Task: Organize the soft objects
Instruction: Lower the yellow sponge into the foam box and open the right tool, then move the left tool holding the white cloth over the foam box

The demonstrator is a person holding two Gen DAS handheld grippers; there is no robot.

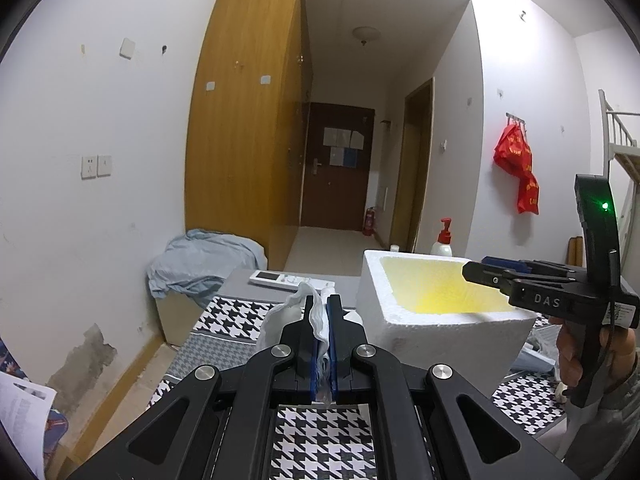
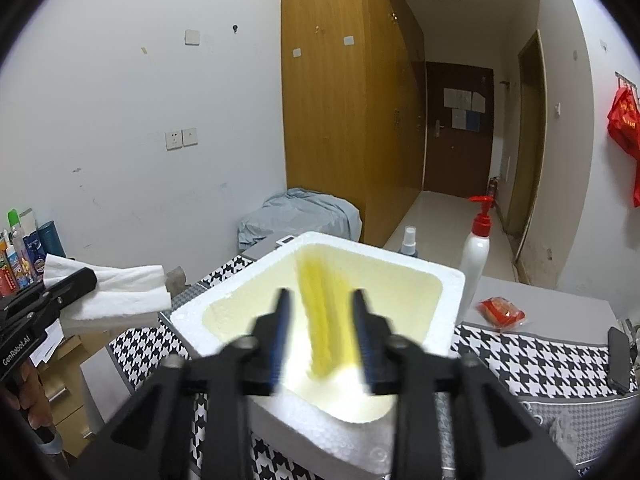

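Note:
My left gripper (image 1: 323, 300) is shut on a folded white cloth (image 1: 298, 314), held above the houndstooth-covered table (image 1: 324, 440) just left of a white foam box (image 1: 400, 320). In the right wrist view the same cloth (image 2: 120, 292) sticks out of the left gripper (image 2: 86, 280) at the left. My right gripper (image 2: 322, 300) is open and empty, hovering over the foam box (image 2: 312, 432). A blurred yellow soft object (image 2: 320, 320) is inside the box, below the open jaws. The right gripper also shows in the left wrist view (image 1: 480, 270) over the box.
A white pump bottle with a red top (image 2: 476, 248) and a small spray bottle (image 2: 409, 240) stand behind the box. A red packet (image 2: 500, 312) and a dark phone (image 2: 619, 356) lie at the right. A remote (image 1: 280, 278) lies on the far table. A blue cloth heap (image 1: 204, 260) lies by the wardrobe.

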